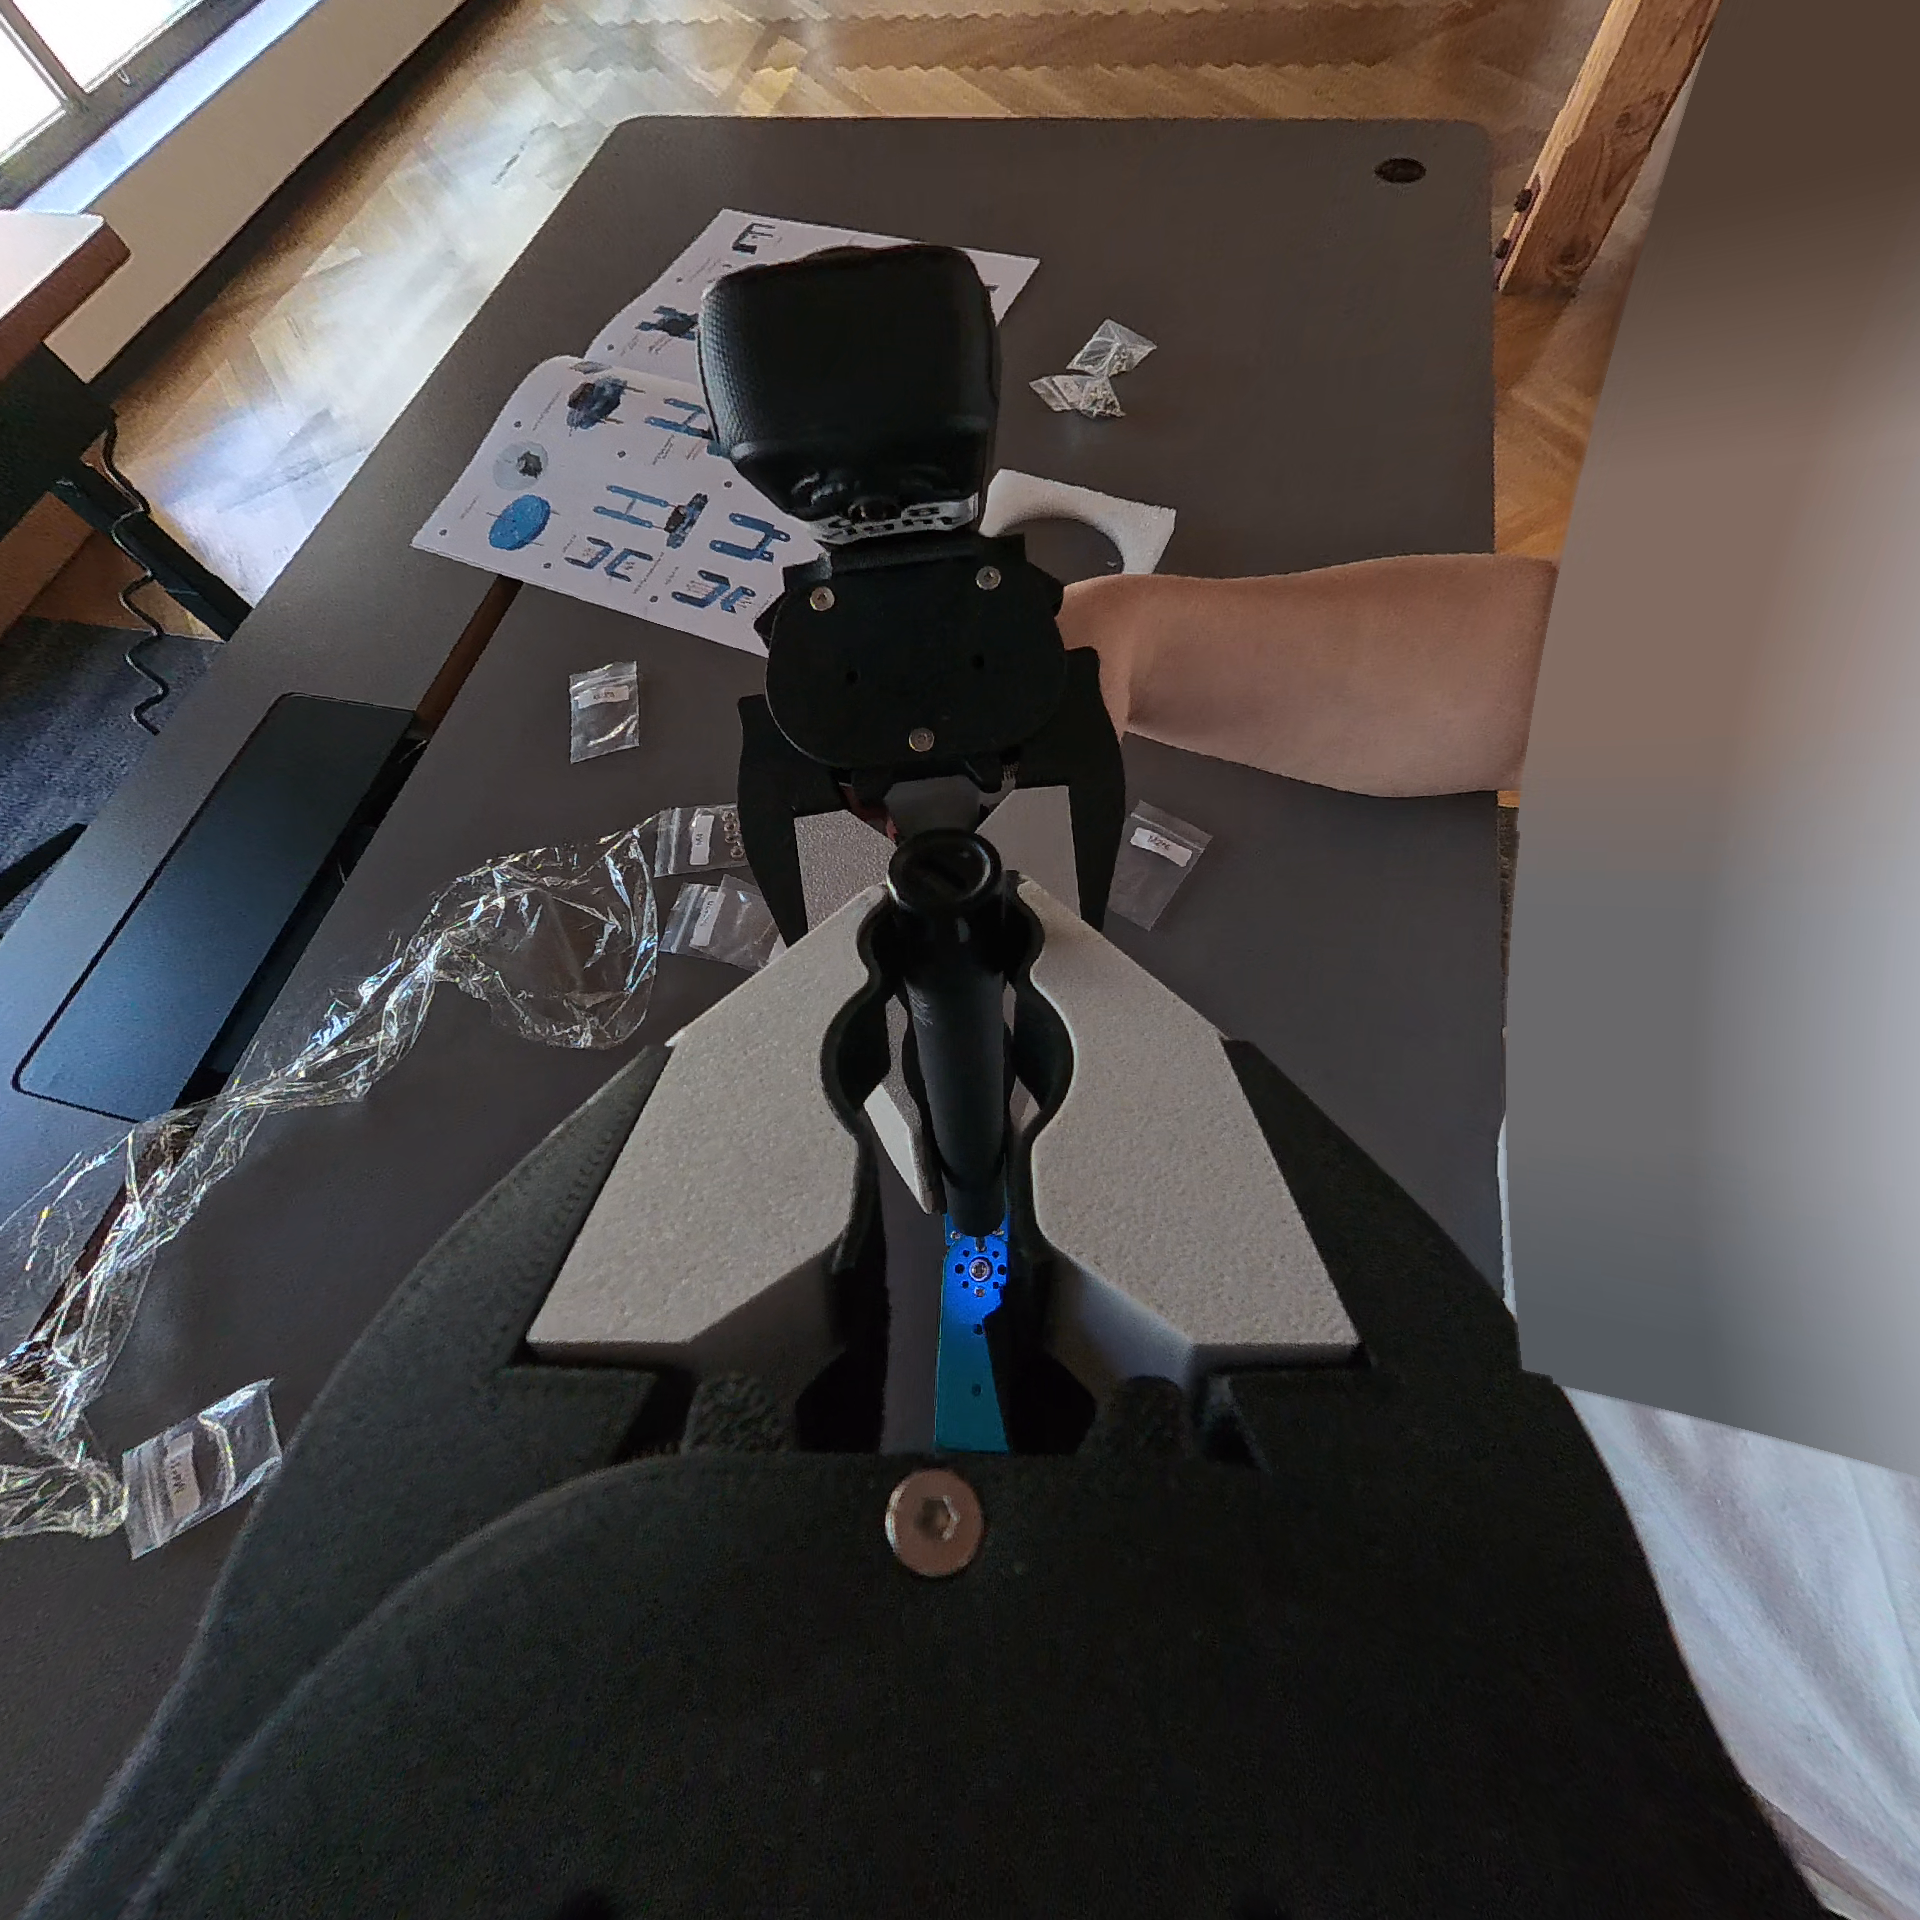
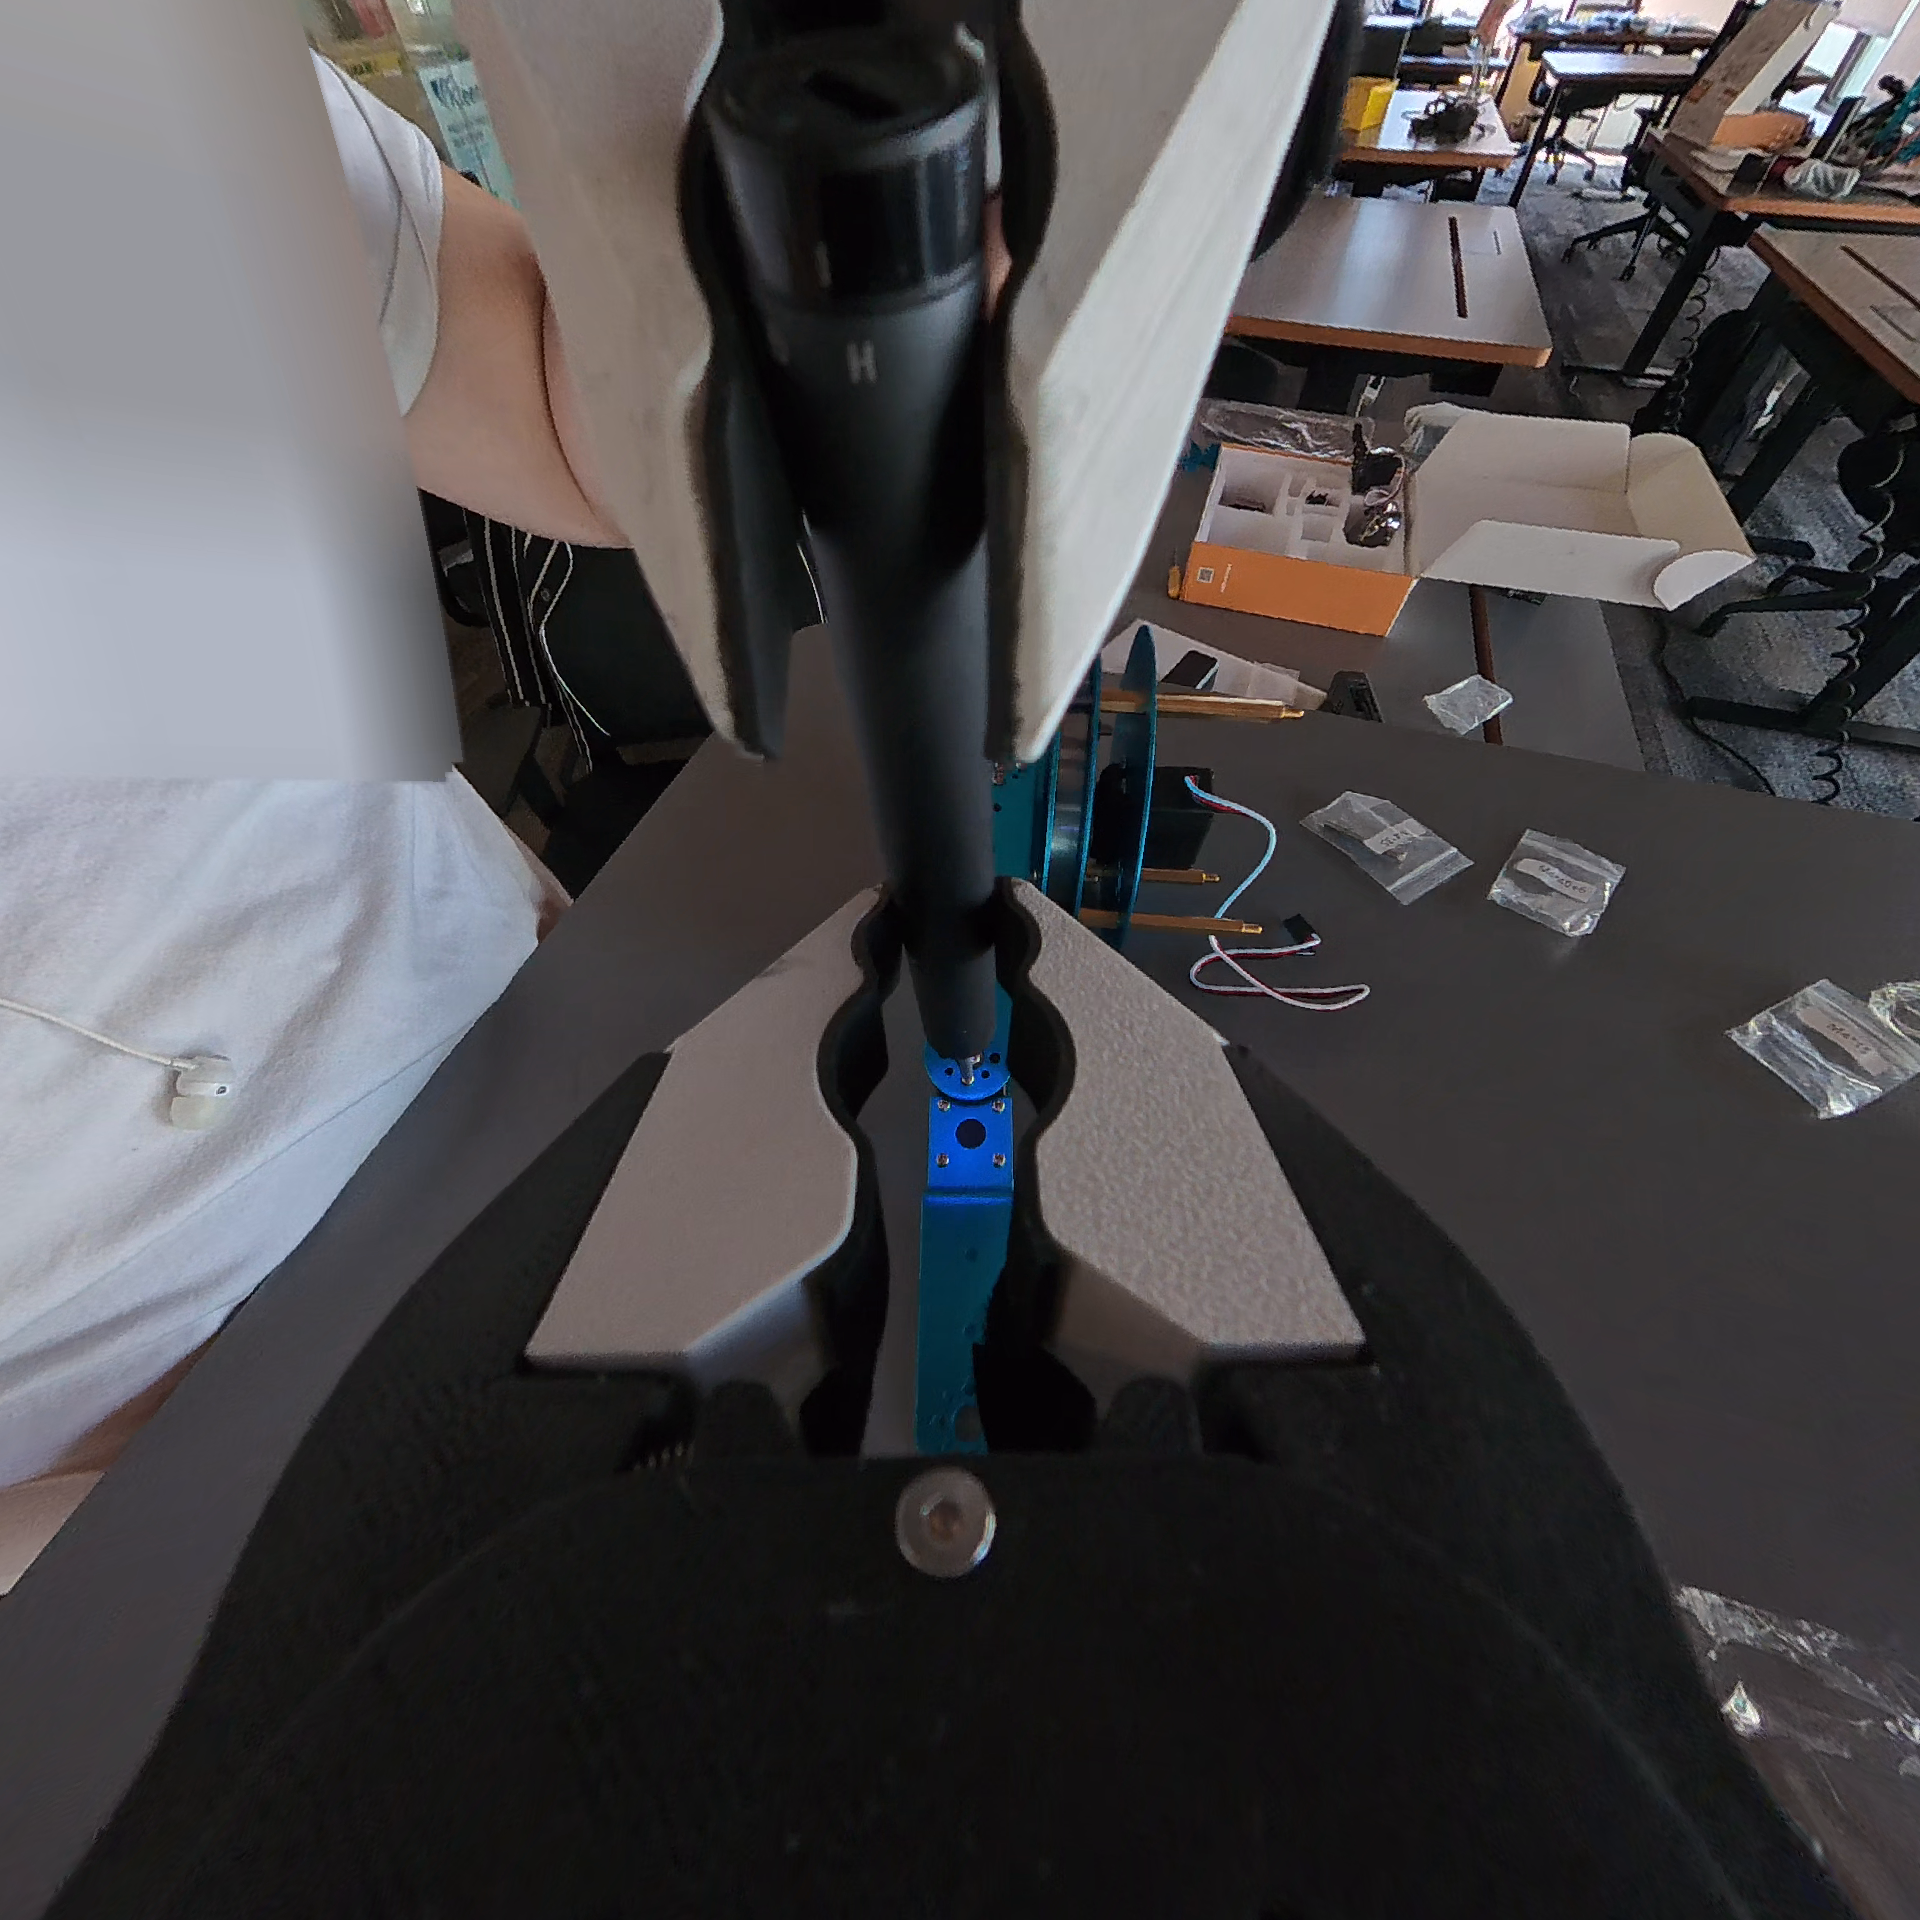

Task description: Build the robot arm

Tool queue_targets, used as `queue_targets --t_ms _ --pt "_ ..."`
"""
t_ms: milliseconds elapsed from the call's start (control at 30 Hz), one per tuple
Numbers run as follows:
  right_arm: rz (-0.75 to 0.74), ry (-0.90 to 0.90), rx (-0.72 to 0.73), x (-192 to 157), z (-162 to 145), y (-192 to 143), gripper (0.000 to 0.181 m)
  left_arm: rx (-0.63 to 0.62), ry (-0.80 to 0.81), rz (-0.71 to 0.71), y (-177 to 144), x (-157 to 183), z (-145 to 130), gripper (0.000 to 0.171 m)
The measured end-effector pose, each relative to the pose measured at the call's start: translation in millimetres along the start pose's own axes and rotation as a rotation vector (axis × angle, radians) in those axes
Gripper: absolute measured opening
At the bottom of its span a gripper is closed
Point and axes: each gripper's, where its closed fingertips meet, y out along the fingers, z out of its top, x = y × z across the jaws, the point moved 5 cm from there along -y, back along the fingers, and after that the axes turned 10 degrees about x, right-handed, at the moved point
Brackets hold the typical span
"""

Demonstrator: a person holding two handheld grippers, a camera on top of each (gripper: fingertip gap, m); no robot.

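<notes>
My left gripper (image 1: 951,914) is shut on a black pen-shaped screwdriver (image 1: 956,1070), held crosswise between its white pads. The screwdriver's tip points down onto a blue metal bracket (image 1: 966,1351). In the right wrist view the left gripper's white pads (image 2: 1122,343) fill the top, and the screwdriver (image 2: 883,520) comes down to a small blue disc (image 2: 966,1075) on the bracket's end. My right gripper (image 2: 948,904) is shut on the blue bracket (image 2: 961,1247). Its body (image 1: 914,665) faces me in the left wrist view, with its fingertips hidden behind my pads.
On the dark grey table (image 1: 1299,364) lie instruction sheets (image 1: 623,468), small plastic bags (image 1: 603,712), crumpled clear wrap (image 1: 468,987) and white foam (image 1: 1081,520). A blue assembly with brass standoffs and a wired servo (image 2: 1132,831) and an open orange box (image 2: 1299,582) stand behind. A person's arm (image 1: 1299,675) rests on the table. The gap from one gripper's tips to the other's is roughly 9 cm.
</notes>
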Motion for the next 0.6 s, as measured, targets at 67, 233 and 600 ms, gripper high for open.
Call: queue_targets --t_ms 67,233,600 --pt "0.034 0.003 0.020 -2 -1 -1 0.021 0.004 -0.004 -0.010 0 2 0 0.017" --pt "0.060 0.033 0.096 1 -5 -11 0.031 -0.002 -0.001 0.003 -1 0 0 0.017" --pt "0.293 0.017 0.193 9 -4 -17 0.029 -0.019 0.006 -0.018 -1 2 0 0.017"
